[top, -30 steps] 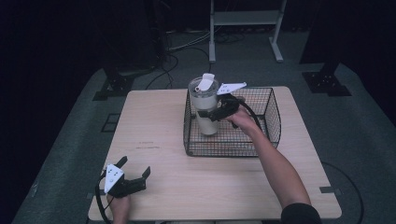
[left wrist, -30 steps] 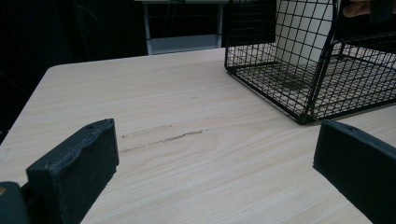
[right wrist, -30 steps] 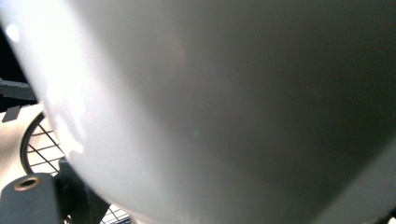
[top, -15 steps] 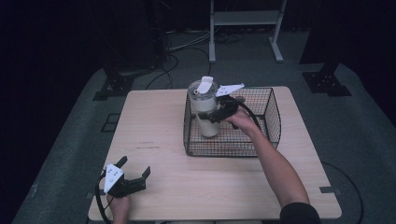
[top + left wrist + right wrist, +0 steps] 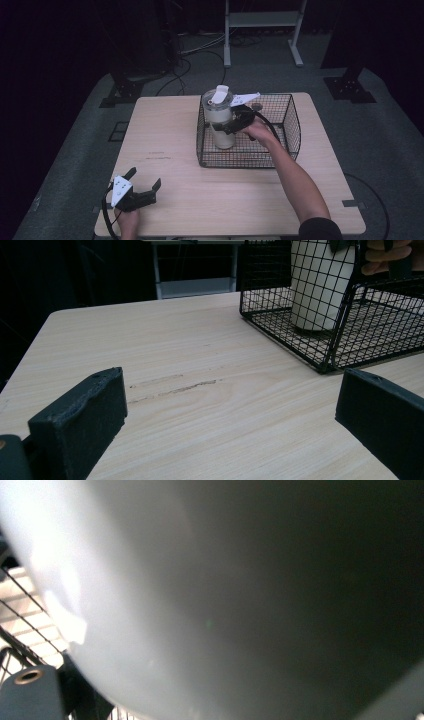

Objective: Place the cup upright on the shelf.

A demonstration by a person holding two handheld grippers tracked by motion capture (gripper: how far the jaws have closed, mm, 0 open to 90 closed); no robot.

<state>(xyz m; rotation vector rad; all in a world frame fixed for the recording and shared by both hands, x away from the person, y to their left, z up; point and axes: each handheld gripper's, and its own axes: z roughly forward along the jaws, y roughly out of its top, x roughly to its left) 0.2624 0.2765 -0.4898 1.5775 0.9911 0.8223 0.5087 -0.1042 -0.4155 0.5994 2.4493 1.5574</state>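
Dark studio all around, and on the pale wood worktop (image 5: 190,150) a black wire basket (image 5: 290,125) sits toward 1 o'clock with a white lidded tumbler (image 5: 220,120) upright at its left end. The right gripper (image 5: 235,121) pinches the tumbler's side mid-body, probably to keep it vertical for going in or out over the rim. Down at 7 o'clock, the left gripper (image 5: 142,186) rests spread and empty, likely parked clear.

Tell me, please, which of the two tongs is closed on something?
The right tongs, clamped on the white tumbler inside the wire basket; the left tongs gape empty.
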